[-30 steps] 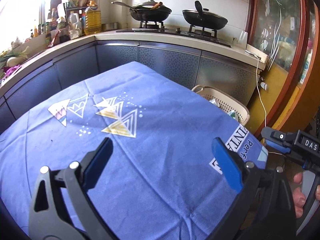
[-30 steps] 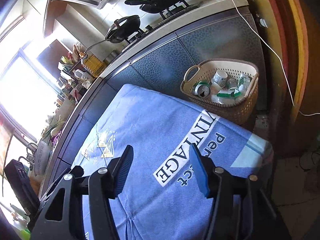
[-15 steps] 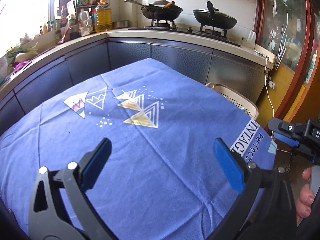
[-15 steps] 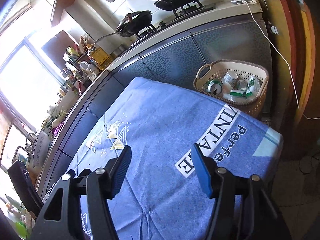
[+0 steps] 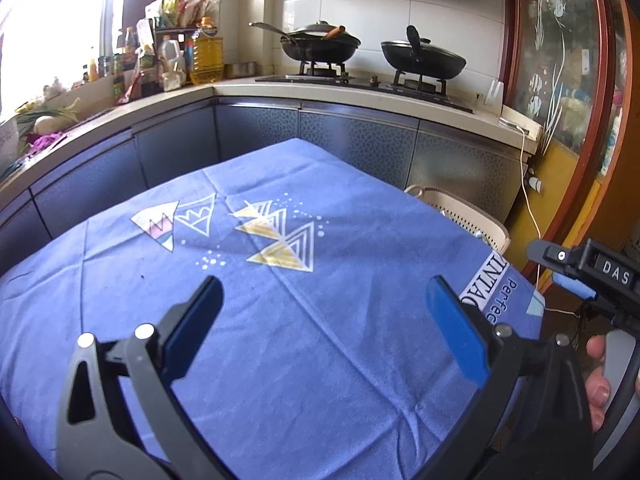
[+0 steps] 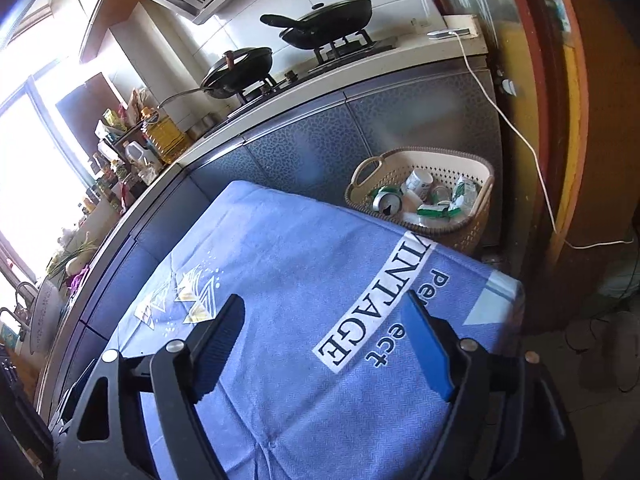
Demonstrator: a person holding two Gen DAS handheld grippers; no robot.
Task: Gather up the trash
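A beige woven basket (image 6: 476, 224) stands on the floor past the table's far right corner. It holds a green can (image 6: 386, 200), white cups and green wrappers. Only the basket's rim (image 5: 460, 210) shows in the left wrist view. My left gripper (image 5: 324, 300) hangs open over the blue tablecloth (image 5: 280, 320) with nothing between its pads. My right gripper (image 6: 322, 312) is over the cloth's printed corner, its jaws opening wide and empty. The other tool, my right gripper, also appears at the right edge of the left wrist view, held by a hand (image 5: 598, 380).
A counter with dark cabinets (image 5: 360, 136) wraps behind the table. Two black pans (image 5: 320, 46) sit on the stove and bottles (image 5: 204, 56) crowd the corner. A white cable (image 6: 520, 132) hangs down by the wooden door frame (image 6: 560, 120).
The right gripper's jaws have spread wider, still empty. Both views have pulled back a little from the table, so more of the cloth and the counter shows.
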